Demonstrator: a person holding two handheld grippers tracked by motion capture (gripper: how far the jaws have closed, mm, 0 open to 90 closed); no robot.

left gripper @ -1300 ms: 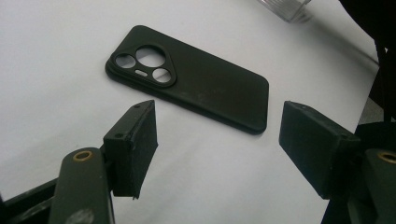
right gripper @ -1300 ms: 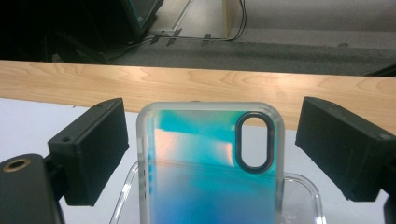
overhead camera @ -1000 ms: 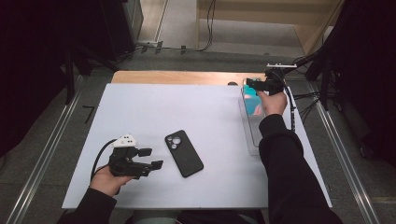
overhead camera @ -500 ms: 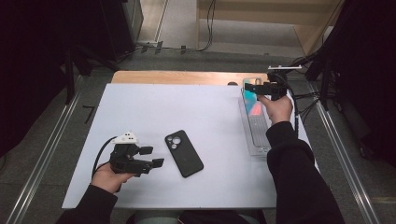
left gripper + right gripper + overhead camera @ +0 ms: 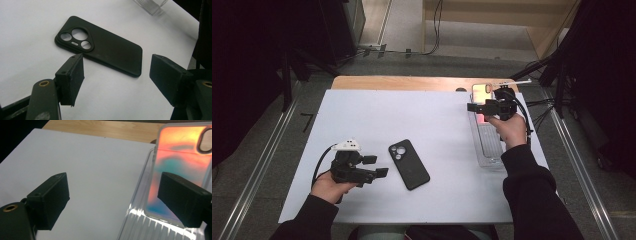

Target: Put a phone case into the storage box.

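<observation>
White sheeting covers the table (image 5: 412,125), with a strip of bare wood seen along its far edge and dark floor around it. At the near left, the left claw (image 5: 379,166) is held low over the sheet with its jaws parted and nothing gripped between them; in the left gripper view the gap between its pads (image 5: 72,77) frames the near end of a black phone case (image 5: 100,52), which lies flat, back up, camera cutouts turned away, just beyond the jaws and not touched by them. At the far right, the right claw (image 5: 479,106) is held with its jaws wide apart and empty. Just beside it, an iridescent orange-and-teal phone case (image 5: 175,162) is seen leaning in a clear plastic tray (image 5: 487,150), close to the right-hand pad (image 5: 185,195); whether they touch cannot be told.
</observation>
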